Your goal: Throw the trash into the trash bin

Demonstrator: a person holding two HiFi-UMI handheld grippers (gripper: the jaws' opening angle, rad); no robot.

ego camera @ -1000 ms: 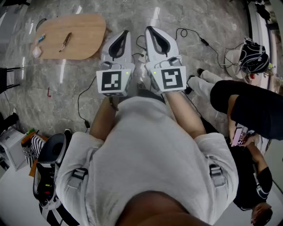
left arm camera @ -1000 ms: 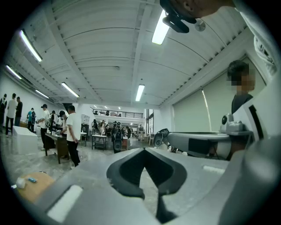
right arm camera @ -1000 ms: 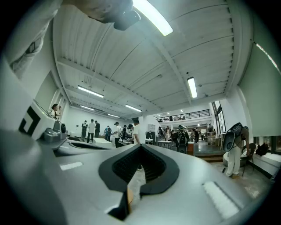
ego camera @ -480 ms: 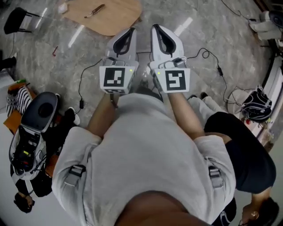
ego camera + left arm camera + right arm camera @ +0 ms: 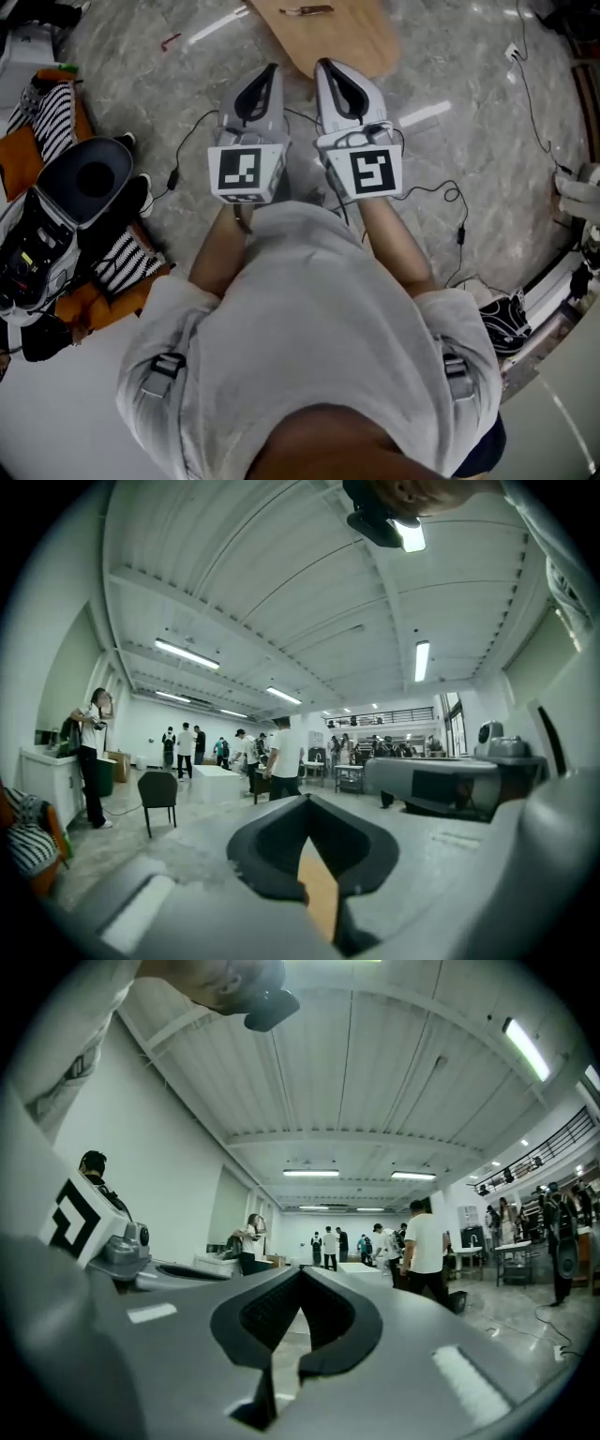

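Note:
My left gripper (image 5: 267, 73) and right gripper (image 5: 322, 66) are held side by side in front of the person's chest, pointing level across the marble floor. Both are shut with nothing between the pads. In the left gripper view the fingertips (image 5: 302, 801) meet, and the wooden colour of the table shows through the gap below them. The right gripper (image 5: 300, 1274) looks the same in its own view. Just beyond the tips stands a low wooden table (image 5: 352, 42). A small brown elongated item (image 5: 305, 10) lies on it at the picture's top edge. I cannot pick out a trash bin for certain.
Black cables (image 5: 441, 197) trail over the floor on the right. At the left lie a dark helmet-like device (image 5: 89, 178) and striped cloth (image 5: 47, 98). A black bag (image 5: 502, 319) sits lower right. Several people and a black chair (image 5: 157, 789) stand far off.
The whole view has swung round. The wooden table has gone from upper left to top centre, straight ahead of the grippers. The seated person at right has left the picture. Both grippers stay shut together.

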